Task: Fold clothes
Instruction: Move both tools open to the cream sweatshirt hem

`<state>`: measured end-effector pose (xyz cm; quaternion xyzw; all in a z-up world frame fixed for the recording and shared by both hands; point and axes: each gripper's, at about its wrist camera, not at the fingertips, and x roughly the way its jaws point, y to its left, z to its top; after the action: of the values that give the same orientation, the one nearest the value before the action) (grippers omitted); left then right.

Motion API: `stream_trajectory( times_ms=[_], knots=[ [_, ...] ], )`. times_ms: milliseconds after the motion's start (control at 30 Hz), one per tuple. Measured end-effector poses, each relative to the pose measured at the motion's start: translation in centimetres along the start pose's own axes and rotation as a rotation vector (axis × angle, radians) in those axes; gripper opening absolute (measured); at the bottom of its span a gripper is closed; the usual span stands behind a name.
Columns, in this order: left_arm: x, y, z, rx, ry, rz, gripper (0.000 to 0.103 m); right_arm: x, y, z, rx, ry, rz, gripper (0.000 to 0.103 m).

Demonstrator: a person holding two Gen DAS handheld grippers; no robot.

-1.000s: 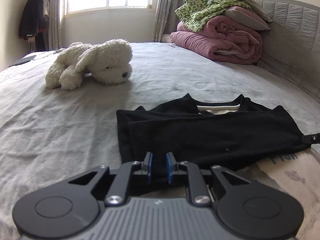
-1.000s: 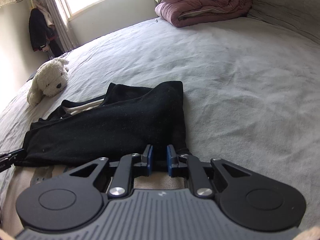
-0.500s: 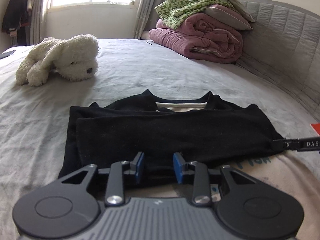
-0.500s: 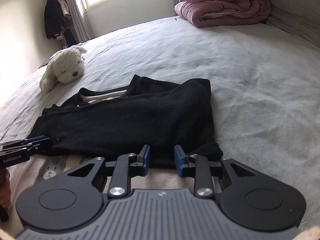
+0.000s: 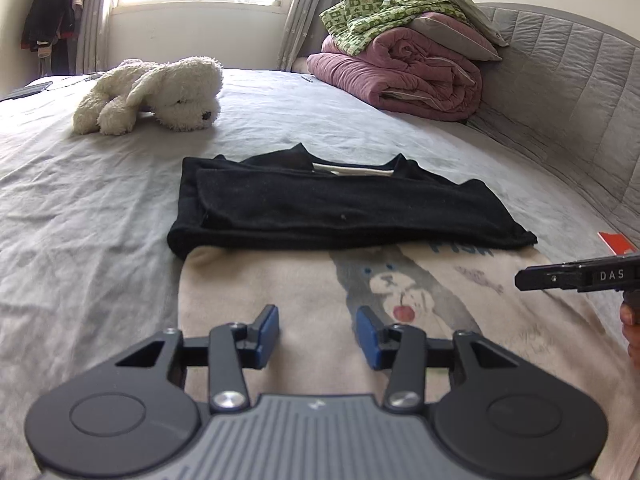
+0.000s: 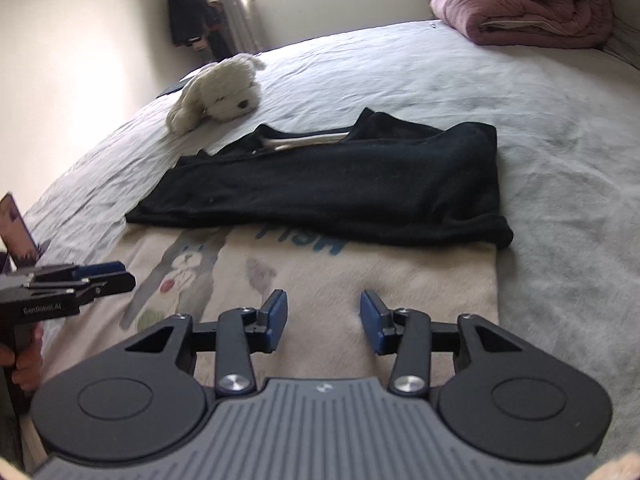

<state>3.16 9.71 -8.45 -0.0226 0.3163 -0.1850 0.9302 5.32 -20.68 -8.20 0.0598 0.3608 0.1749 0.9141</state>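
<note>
With black sleeves folded across cream cartoon-print sweatshirt (image 5: pixel 320 280) at frame centre on grey bed (image 5: pixel 80 220), both hand-held grippers, left (image 5: pixel 317 330) and right (image 6: pixel 323 320), just opened, empty; next grab hem corners evenly, fold upward.

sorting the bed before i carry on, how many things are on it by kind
Clothes being folded: 1, the shirt, black sleeves folded over its cream front
Soft toys: 1, the white dog
Bedding in the stack by the headboard: 3 that I can tell, the maroon duvet, green blanket, grey pillow
Total: 5
</note>
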Motion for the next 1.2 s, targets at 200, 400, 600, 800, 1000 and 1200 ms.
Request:
stream_trajectory(
  times_ms=[200, 400, 600, 800, 1000, 1200],
  knots=[
    [-3.2, -0.2, -2.1, -0.018, 0.011, 0.024, 0.047, -2.6, 1.5, -3.0, -0.189, 0.022, -0.042, 0.054],
    [-5.8, -0.5, -2.9, -0.065, 0.134, 0.0, 0.051, -5.2, 1.6, -4.7, -0.203, 0.083, -0.079, 0.058],
    [-8.3, -0.5, -3.7, -0.071, 0.277, -0.046, 0.058, -7.3, 1.6, -5.7, -0.169, 0.207, -0.077, 0.065],
    [-10.0, 0.3, -4.2, -0.112, 0.389, -0.098, 0.061, -9.4, 1.0, -6.0, -0.057, 0.32, -0.023, 0.067],
    [-11.2, 2.6, -3.6, -0.224, 0.493, -0.163, 0.064, -11.5, -1.4, -5.8, 0.151, 0.386, 0.026, 0.071],
    [-11.8, 4.4, -3.0, -0.234, 0.512, -0.107, 0.067, -12.9, -5.5, -6.7, 0.36, 0.412, 0.053, 0.071]
  ],
)
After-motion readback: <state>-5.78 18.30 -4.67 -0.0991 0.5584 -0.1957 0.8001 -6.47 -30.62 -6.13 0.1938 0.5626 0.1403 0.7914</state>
